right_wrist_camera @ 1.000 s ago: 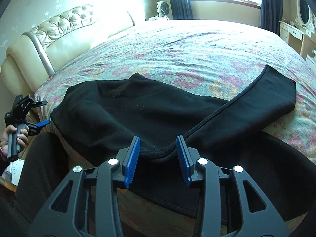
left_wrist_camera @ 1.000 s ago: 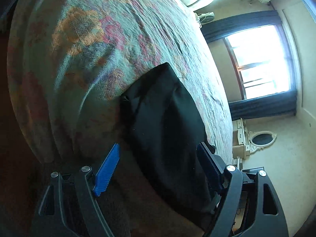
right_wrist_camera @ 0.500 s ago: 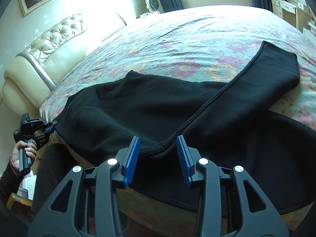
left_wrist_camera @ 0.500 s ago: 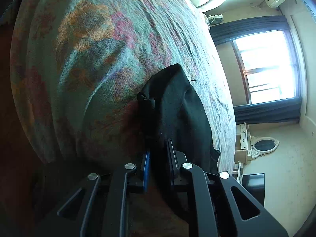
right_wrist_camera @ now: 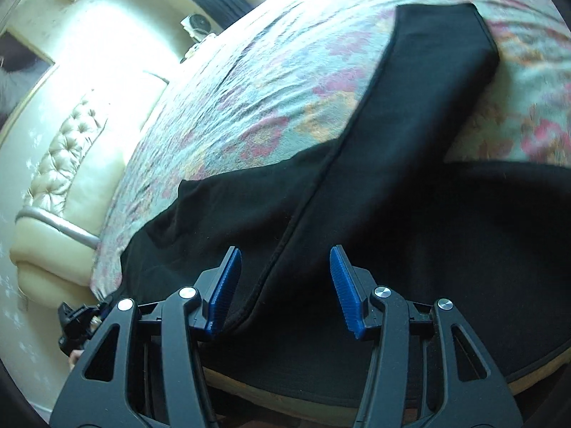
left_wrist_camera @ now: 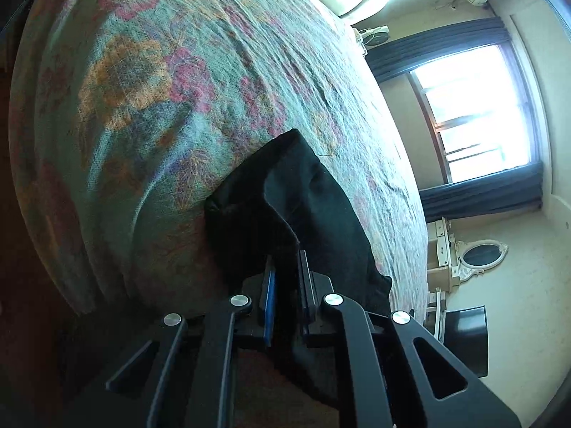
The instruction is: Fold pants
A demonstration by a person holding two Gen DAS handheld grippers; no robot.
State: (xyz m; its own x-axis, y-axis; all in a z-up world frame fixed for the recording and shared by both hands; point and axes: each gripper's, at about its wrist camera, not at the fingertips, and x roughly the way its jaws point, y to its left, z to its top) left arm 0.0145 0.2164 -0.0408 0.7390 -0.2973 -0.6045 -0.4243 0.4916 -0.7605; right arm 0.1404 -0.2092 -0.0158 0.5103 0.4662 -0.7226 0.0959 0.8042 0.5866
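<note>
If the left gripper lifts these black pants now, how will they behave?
Probably floppy: the pants drape over the bed edge. Likely to trail, since the left gripper pinches only one end. Likely not slippery: the fabric looks matte.

The pants (right_wrist_camera: 374, 196) run off the right edge; the far claw (right_wrist_camera: 80, 321) is mostly hidden.

L gripper (left_wrist_camera: 287, 281) clamped tight (R gripper (right_wrist_camera: 283, 285) opening).
</note>
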